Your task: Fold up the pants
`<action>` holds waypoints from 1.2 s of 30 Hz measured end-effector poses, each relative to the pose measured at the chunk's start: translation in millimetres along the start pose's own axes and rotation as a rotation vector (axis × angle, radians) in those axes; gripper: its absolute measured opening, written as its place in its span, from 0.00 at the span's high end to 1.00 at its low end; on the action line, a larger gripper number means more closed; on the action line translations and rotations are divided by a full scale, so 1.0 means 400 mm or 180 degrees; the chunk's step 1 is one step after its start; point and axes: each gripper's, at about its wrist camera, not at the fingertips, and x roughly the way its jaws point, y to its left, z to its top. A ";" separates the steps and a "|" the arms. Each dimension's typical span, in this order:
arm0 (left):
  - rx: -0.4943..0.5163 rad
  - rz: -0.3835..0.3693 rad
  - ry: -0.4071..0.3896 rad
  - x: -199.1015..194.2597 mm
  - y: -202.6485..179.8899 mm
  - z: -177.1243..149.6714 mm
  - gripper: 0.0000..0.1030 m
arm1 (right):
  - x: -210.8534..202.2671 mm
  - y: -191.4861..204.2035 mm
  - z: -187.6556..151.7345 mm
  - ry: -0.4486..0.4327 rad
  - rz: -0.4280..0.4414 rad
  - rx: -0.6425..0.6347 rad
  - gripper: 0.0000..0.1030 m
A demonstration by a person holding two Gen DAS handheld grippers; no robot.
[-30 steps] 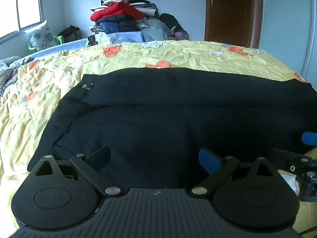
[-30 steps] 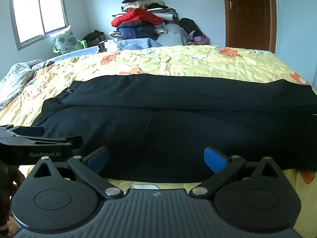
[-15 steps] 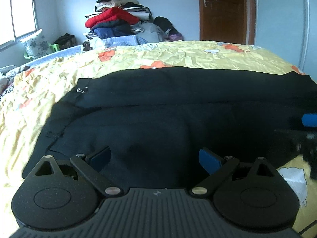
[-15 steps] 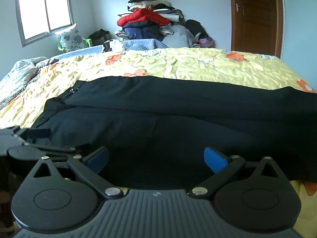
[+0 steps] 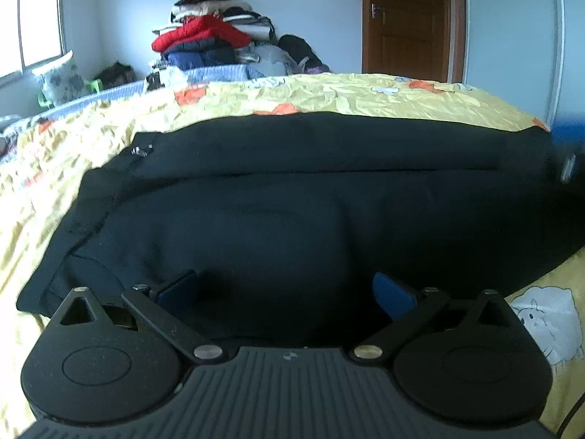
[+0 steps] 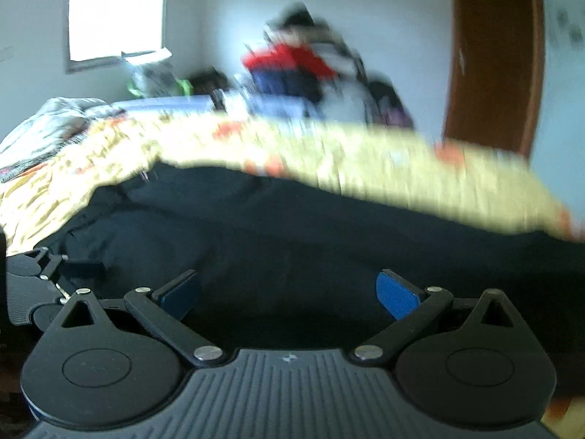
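A home bedroom: yellow-quilted bed (image 5: 329,98), piled clothes (image 5: 215,44), wooden door (image 5: 406,22).

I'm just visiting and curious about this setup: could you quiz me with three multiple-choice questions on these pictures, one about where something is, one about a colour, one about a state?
1. Where do the black pants lie?
A. on the yellow bedspread
B. on the floor
C. on a chair

2. What colour is the jacket atop the clothes pile by the far wall?
A. green
B. red
C. white

3. How does the left gripper stand?
A. shut on the pants
C. shut on nothing
B. open, blue pads apart

Answers:
1 A, since yellow sheet shows all round the dark cloth.
2 B, a red garment sits near the pile's top.
3 B, a wide gap shows between the pads, with nothing pinched.
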 end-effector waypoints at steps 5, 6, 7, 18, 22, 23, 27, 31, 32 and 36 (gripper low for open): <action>-0.0101 -0.0085 0.0085 0.005 0.021 0.000 0.00 | -0.011 -0.006 0.062 -0.0562 0.0098 -0.1010 0.00; -0.0066 -0.0061 0.0085 0.005 0.017 0.000 0.00 | 0.020 -0.013 0.084 -0.0352 0.0149 -0.1059 0.00; -0.0029 -0.0036 0.0091 0.008 0.019 -0.002 0.00 | 0.055 -0.022 0.110 -0.0173 0.0200 -0.1047 0.00; 0.0051 -0.0089 -0.0011 -0.014 0.043 0.018 0.01 | 0.446 -0.026 0.226 0.0533 0.1261 -0.0945 0.00; 0.0094 -0.0008 -0.0143 -0.027 0.075 0.073 0.01 | 0.562 -0.014 0.235 0.0758 0.1384 -0.1094 0.00; 0.0099 0.0008 -0.0160 -0.026 0.086 0.086 0.01 | 0.593 -0.014 0.234 0.0814 0.1409 -0.1115 0.00; 0.0081 0.0138 -0.0243 -0.019 0.129 0.135 0.01 | 0.685 -0.027 0.230 0.1072 0.1547 -0.1048 0.07; 0.0096 0.0247 -0.0281 0.009 0.160 0.185 0.00 | 0.753 -0.056 0.229 0.1286 0.1654 -0.0794 0.19; 0.0074 0.0255 -0.0272 0.021 0.169 0.200 0.01 | 0.764 -0.064 0.228 0.1309 0.1672 -0.0727 0.29; -0.0129 0.0209 -0.0147 0.078 0.212 0.263 0.01 | 0.766 -0.088 0.231 0.1258 0.1690 -0.0590 0.89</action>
